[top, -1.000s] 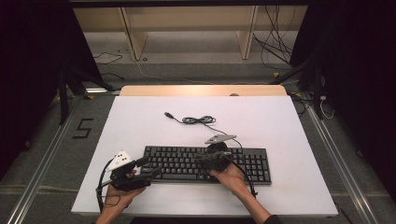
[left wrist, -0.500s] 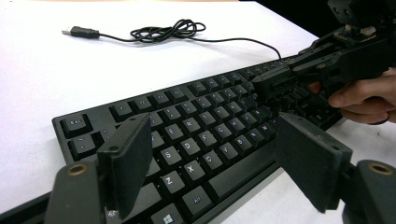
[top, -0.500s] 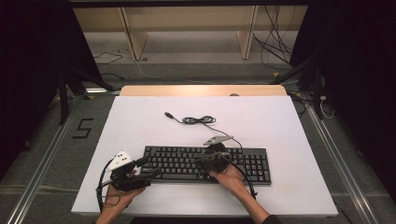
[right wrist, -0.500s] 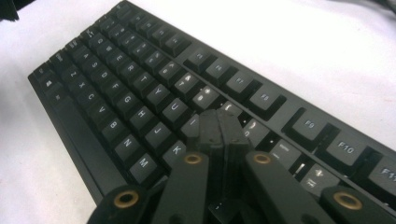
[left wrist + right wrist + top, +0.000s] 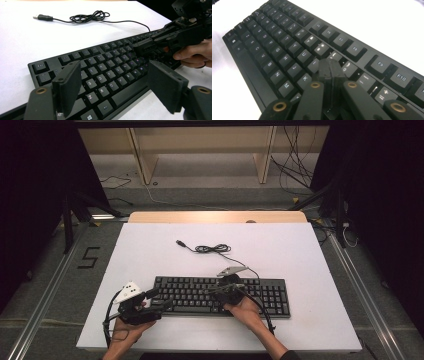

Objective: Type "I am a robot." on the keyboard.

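**Two grippers at one keyboard**

High view, nearest edge first: two hands come in from the bottom, each with a gripper. The left gripper [image 5: 159, 304] sits at the keyboard's [image 5: 270, 295] left end, jaws wide apart with nothing gripped; in the left gripper view they straddle the keyboard's near corner. The right gripper [image 5: 212, 291] lies over the middle keys, jaws pressed together and empty, tips down among the keys by the number row in the right gripper view; whether they press a key I cannot tell. The right hand [image 5: 244, 307] hides some keys at the front edge. One keyboard lies across the near half of the white table [image 5: 300, 250]. Behind it, one cable [image 5: 212, 249] runs to a loose coil and a plug [image 5: 181, 243], well apart from both grippers. Beyond the table's far edge stand shelf legs, dim.
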